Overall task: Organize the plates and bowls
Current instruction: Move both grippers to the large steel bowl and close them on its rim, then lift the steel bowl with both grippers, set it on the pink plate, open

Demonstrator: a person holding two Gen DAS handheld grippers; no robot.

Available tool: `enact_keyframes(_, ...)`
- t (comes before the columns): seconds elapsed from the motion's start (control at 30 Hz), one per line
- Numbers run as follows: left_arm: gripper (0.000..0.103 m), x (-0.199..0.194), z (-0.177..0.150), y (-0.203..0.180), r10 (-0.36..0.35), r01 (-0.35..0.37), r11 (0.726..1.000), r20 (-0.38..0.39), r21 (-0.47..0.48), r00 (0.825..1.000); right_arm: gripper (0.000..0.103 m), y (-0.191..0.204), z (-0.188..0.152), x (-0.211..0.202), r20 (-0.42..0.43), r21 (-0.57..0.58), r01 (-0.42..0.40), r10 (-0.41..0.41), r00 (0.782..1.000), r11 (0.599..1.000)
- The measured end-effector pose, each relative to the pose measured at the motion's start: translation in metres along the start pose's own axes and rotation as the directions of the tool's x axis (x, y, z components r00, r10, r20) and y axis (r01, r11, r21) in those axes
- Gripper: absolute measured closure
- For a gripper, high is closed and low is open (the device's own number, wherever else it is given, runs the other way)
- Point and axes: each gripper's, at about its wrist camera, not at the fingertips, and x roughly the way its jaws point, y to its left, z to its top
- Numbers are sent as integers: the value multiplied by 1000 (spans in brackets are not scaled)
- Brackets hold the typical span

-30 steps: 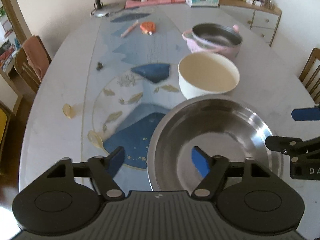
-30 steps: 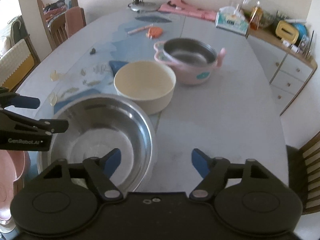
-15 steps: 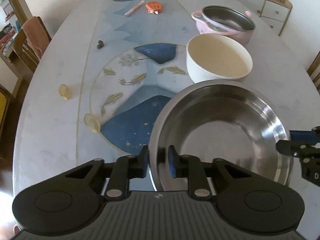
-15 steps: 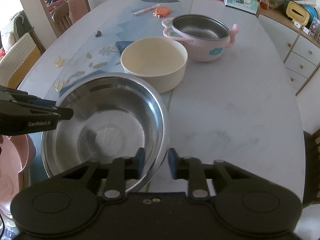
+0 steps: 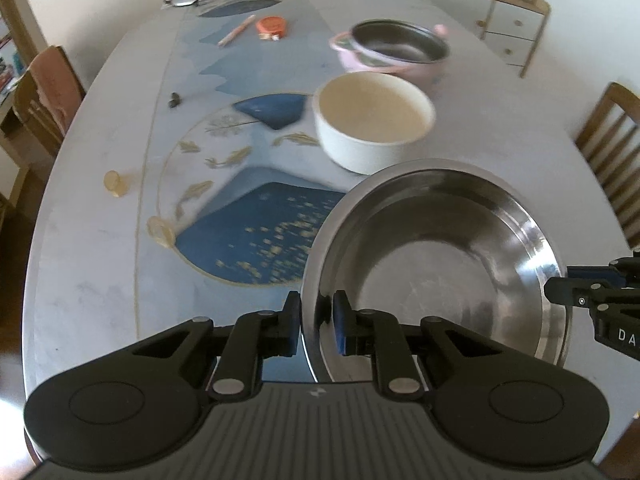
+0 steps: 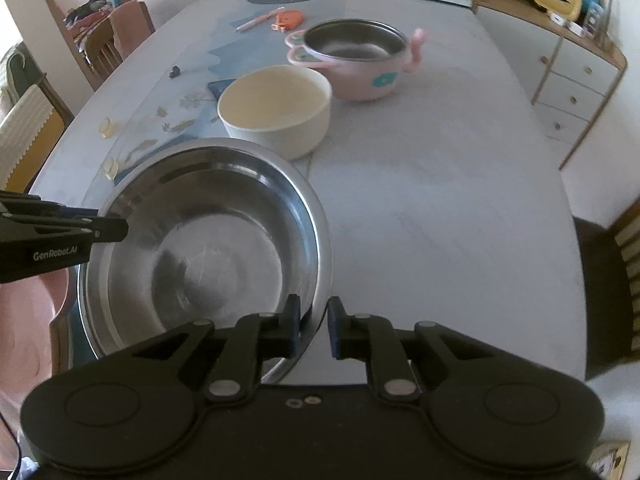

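Left wrist view: the left gripper [image 5: 316, 322] is clamped on the near-left rim of the steel bowl [image 5: 432, 264]. The right gripper [image 6: 310, 326] pinches the opposite rim. Beyond both grippers sit the cream bowl [image 6: 276, 110] and pink pot [image 6: 352, 60] on the bench [image 6: 440, 200].

Readable markings

"GenRobot.AI" is printed on the left gripper [image 6: 108, 232]; the letters "DA", cut off, are seen on the right gripper [image 5: 560, 296].

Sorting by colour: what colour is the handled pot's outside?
Pink, best seen in the right wrist view: handled pot.
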Motion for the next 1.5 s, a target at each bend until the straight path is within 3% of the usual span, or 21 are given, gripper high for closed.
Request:
enact_keyframes(0.5,87,-14,-59,-59,-97,102,993,-85,58,992,91,-32,-75,-37,-58,108,45,-39,998,993)
enact_keyframes(1.07,87,-5,-72,-76,-123,134,985,-103,108,987,91,-52,-90,-28,-99,158,56,-40,994,986)
enact_keyframes(1.23,87,-7,-70,-71,-152,162,981,-93,108,984,83,-57,-87,-28,-103,161,30,-13,995,987)
enact_keyframes(1.37,86,-12,-61,-62,-164,169,981,-61,98,985,76,-61,-76,-38,-59,139,25,-17,998,990)
enact_keyframes(1.5,78,-17,-44,-51,-151,151,986,-11,73,988,61,-65,-50,-50,4,106,10,-11,1000,994)
